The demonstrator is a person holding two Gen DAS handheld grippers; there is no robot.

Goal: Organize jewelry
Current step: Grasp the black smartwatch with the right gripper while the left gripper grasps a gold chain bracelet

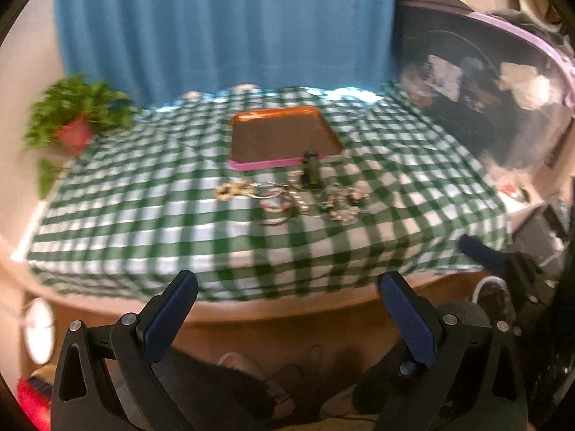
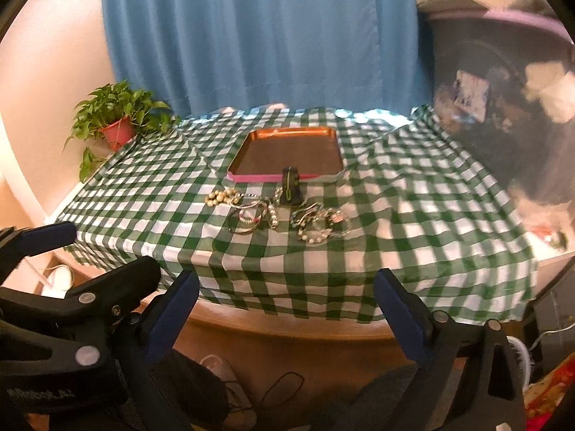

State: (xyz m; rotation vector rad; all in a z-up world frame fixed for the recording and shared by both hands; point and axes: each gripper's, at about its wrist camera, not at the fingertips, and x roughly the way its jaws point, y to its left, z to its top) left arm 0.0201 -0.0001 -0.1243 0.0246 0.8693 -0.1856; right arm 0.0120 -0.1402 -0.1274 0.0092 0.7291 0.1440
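I hold my left tongs (image 1: 287, 294) and my right tongs (image 2: 285, 287) out in front of the near edge of the table (image 2: 287, 327), both spread wide with nothing between the blue pads. My left tongs show again at the left edge of the right view, beside my right ones.

The jewelry (image 2: 276, 215) lies in a loose heap on the green-and-white checked cloth (image 2: 413, 215), around the middle of the table and well apart from both tongs. It is a mix of beaded bracelets, bangles and a pale bead string; I cannot tell the pieces apart clearly. A small dark stand (image 2: 290, 185) rises upright just behind the heap. Just beyond it sits a copper-coloured tray (image 2: 251, 151) with a pink front rim.

A potted plant (image 2: 116, 122) in a red pot stands at the far left corner, and a blue curtain (image 2: 258, 36) hangs behind the table.
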